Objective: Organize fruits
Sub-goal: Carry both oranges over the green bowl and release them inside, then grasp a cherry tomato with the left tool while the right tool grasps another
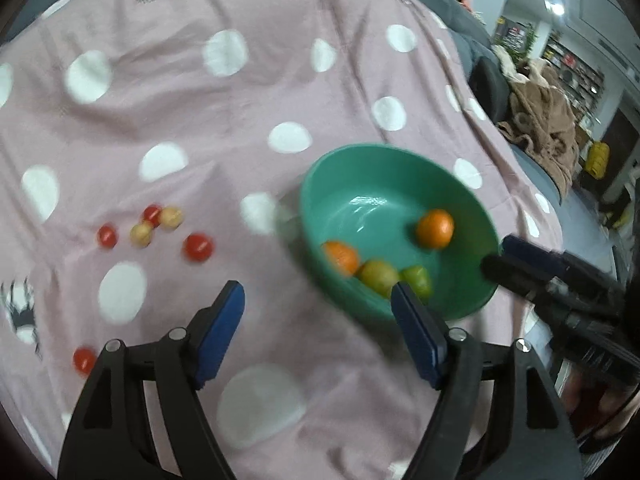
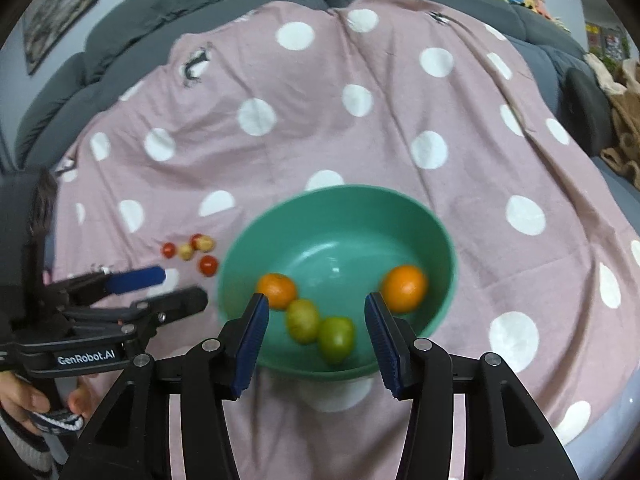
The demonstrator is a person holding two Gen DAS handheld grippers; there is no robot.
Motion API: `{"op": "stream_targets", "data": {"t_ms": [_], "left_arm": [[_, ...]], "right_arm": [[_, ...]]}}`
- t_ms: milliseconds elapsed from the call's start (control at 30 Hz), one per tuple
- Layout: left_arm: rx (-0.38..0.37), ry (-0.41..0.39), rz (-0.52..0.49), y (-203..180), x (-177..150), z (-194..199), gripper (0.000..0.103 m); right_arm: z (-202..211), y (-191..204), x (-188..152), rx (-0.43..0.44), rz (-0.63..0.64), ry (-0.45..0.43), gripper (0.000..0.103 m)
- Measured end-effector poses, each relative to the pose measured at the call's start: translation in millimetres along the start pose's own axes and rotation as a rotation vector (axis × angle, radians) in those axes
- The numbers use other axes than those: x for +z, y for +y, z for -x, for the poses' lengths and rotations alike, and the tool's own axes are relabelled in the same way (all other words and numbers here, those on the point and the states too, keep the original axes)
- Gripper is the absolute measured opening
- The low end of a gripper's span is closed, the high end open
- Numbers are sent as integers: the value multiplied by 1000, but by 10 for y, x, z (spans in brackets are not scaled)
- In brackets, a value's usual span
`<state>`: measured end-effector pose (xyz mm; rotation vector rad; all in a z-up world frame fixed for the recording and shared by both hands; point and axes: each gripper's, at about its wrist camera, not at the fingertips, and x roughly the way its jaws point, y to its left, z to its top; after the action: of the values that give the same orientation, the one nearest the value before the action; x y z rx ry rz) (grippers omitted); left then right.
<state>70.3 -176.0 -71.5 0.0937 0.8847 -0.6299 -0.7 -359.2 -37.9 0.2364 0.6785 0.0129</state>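
Note:
A green bowl [image 1: 360,149] [image 2: 340,191] stands on a pink dotted cloth [image 1: 240,100] [image 2: 320,100]. Inside it lie two oranges [image 1: 435,229] [image 2: 404,288], a yellow-green fruit [image 1: 378,276] [image 2: 303,320] and a green fruit [image 1: 418,280] [image 2: 337,338]. Left of the bowl sits a cluster of small red and yellowish fruits [image 1: 160,226] [image 2: 188,250], with one more red fruit [image 1: 84,360] nearer me. My left gripper [image 1: 316,300] [image 2: 182,286] is open and empty over the cloth beside the bowl's left rim. My right gripper [image 2: 315,300] [image 1: 498,254] hovers open over the bowl's near edge, touching no fruit.
The cloth covers a grey sofa [image 2: 160,8], whose cushions rise behind it. A brown blanket [image 1: 548,120] lies off the cloth's right side. A person's hand [image 2: 24,404] holds the left gripper's handle at the lower left of the right wrist view.

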Motion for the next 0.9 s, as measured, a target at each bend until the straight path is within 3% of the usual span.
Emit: {"op": "stream_targets", "data": {"t_ms": [333, 567, 900], "left_arm": [[92, -22, 236, 703, -596, 545, 78], [157, -68, 333, 1012, -877, 866, 89], [200, -59, 389, 1312, -1282, 991, 88]], "right_arm": [[115, 306, -40, 69, 44, 10, 51], [86, 635, -132, 163, 107, 21, 51], [-185, 1050, -334, 239, 172, 120, 51]]}}
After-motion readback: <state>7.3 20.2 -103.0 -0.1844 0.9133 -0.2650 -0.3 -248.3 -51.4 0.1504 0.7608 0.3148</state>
